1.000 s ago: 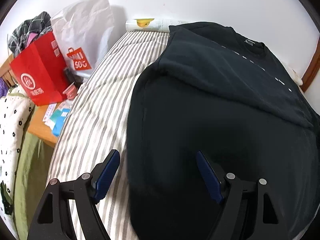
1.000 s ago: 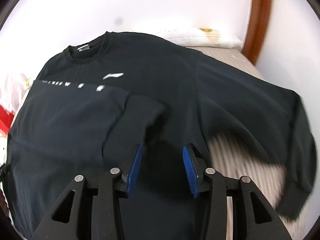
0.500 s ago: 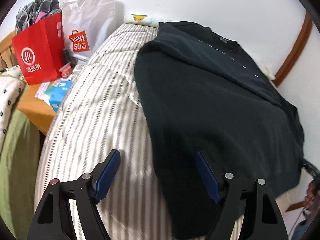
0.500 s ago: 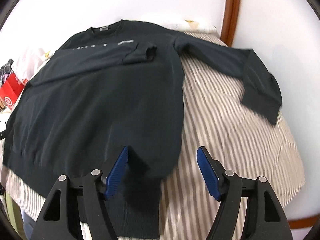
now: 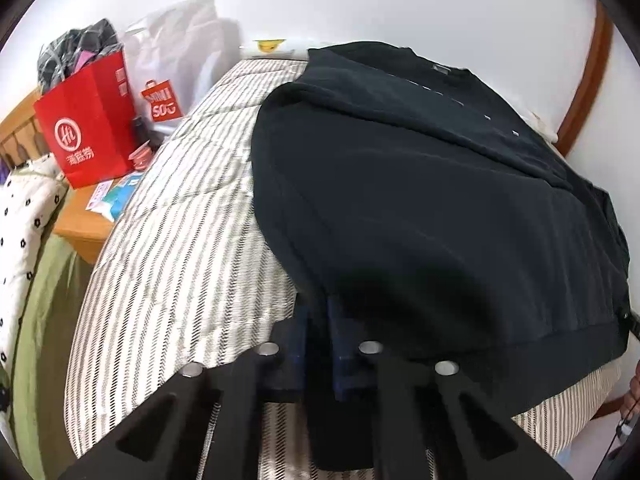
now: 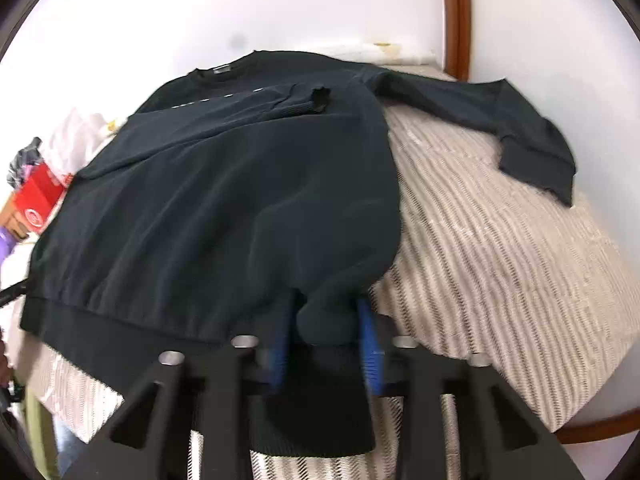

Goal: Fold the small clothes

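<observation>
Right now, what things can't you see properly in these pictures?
- Left wrist view: the left gripper fingertips are buried under the black sweatshirt hem.
- Right wrist view: the right gripper grips bunched cloth, which hides the hem corner inside; the pads are motion-blurred.
- Left wrist view: the white chest lettering is covered by the folded sleeve, so it's unreadable.
- Left wrist view: the red bag blocks the small items behind it.

Black gripper frames, silver screws (image 5: 370, 347), blue-padded jaws.
</observation>
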The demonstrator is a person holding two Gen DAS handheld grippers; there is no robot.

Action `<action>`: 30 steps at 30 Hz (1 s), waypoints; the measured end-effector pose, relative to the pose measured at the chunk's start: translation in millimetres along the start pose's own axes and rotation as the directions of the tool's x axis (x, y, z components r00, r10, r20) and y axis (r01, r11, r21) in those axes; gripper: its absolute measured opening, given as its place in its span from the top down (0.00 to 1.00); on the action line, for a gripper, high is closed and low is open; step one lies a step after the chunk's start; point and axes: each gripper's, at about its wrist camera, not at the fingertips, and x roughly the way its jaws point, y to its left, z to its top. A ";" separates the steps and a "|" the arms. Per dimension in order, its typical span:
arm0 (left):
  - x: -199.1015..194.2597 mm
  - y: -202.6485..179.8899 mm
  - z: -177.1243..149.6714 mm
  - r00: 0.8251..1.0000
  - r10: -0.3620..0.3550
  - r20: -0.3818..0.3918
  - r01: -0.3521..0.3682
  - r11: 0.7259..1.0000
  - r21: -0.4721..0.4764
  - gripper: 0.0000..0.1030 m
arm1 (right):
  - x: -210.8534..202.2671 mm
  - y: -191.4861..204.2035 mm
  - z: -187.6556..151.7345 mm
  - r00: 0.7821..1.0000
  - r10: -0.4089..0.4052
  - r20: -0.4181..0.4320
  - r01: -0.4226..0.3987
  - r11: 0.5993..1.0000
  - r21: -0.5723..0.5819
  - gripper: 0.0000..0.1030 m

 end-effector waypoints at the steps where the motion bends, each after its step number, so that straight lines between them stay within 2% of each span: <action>1: -2.3 5.6 -1.3 1.000 -0.029 -0.006 0.029 0.999 -0.025 0.93 | -3.5 -0.9 -0.3 1.000 0.009 -0.002 -0.009 1.000 0.003 0.86; 5: -19.1 19.8 -14.0 0.995 -0.095 0.009 0.095 0.993 -0.068 0.94 | -23.7 -6.8 -4.2 0.999 0.036 0.012 -0.036 0.999 0.009 0.89; 8: -29.9 22.1 -25.9 0.994 -0.113 0.011 0.113 0.991 -0.076 0.94 | -38.9 -7.9 -9.6 0.999 0.037 0.021 -0.037 0.999 -0.004 0.90; 14: -51.4 19.4 -53.2 0.994 -0.105 -0.004 0.105 0.993 -0.054 0.94 | -68.1 -11.7 -20.3 0.997 0.077 0.011 -0.077 0.997 -0.033 0.90; 17: -56.3 15.8 -61.6 0.994 -0.112 -0.014 0.112 0.993 -0.045 0.93 | -72.4 -16.9 -26.7 0.995 0.096 0.009 -0.096 0.995 -0.011 0.89; 19: -55.9 12.9 -61.6 0.995 -0.100 -0.018 0.099 0.995 -0.033 0.93 | -67.2 -19.3 -30.8 0.996 0.086 -0.009 -0.086 0.996 0.021 0.89; 23: -58.2 5.4 -54.2 0.998 -0.066 -0.007 0.065 0.998 -0.015 0.90 | -57.9 -14.0 -32.5 0.998 0.040 -0.040 -0.040 0.999 0.000 0.84; 24: -60.8 3.1 -50.7 0.998 -0.060 0.006 0.060 0.998 -0.006 0.89 | -58.2 -12.8 -30.9 0.999 0.036 -0.039 -0.036 0.999 -0.004 0.82; 26: -65.2 -3.0 -43.2 0.999 -0.036 0.029 0.036 0.999 0.009 0.80 | -61.7 -15.9 -26.7 1.000 0.021 -0.017 -0.021 1.000 -0.005 0.77; 27: -65.3 -5.5 -38.2 0.999 -0.026 0.038 0.025 1.000 0.016 0.70 | -63.5 -19.4 -25.1 1.000 0.011 -0.007 -0.011 1.000 0.000 0.72; 28: -64.5 -8.6 -32.0 0.999 -0.018 0.046 0.017 1.000 0.020 0.62 | -65.3 -24.4 -23.0 1.000 0.002 0.001 -0.002 1.000 0.012 0.60; 30: -60.7 -13.2 -22.6 0.999 -0.014 0.052 0.013 1.000 0.026 0.54 | -69.1 -37.7 -13.8 0.999 -0.019 0.032 0.017 0.999 0.047 0.50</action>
